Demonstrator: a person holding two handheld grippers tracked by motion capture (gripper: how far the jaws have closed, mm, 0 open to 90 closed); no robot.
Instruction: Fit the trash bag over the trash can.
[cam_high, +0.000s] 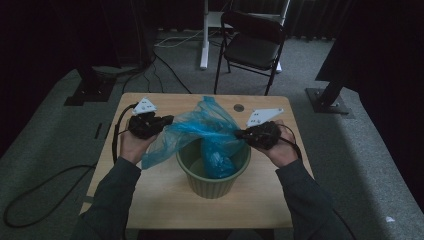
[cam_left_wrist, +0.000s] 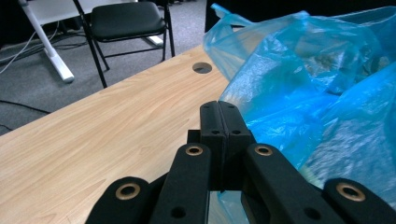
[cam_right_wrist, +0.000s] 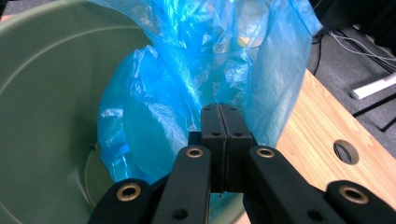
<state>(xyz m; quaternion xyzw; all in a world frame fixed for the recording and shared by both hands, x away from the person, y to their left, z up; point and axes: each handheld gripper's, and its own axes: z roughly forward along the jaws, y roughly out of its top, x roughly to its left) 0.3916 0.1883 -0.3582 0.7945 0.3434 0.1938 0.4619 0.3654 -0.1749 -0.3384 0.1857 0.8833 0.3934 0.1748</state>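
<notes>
High view: blue plastic bag (cam_high: 202, 131) stretched above green bucket (cam_high: 212, 172) on table (cam_high: 160, 195), its lower end inside; left hand-held gripper (cam_high: 169, 120) and right hand-held gripper (cam_high: 239, 133) each pressed together, pinching a bag edge; advice: spread edges evenly, lower them around the rim, avoid tearing the film.

- Counted one blue plastic bag (cam_high: 202, 131).
- One green bin (cam_high: 212, 176), frame centre.
- Two grippers: left gripper (cam_high: 167, 120), right gripper (cam_high: 239, 134).
- One table (cam_high: 165, 192).
- One black chair (cam_high: 252, 45), upper centre.
</notes>
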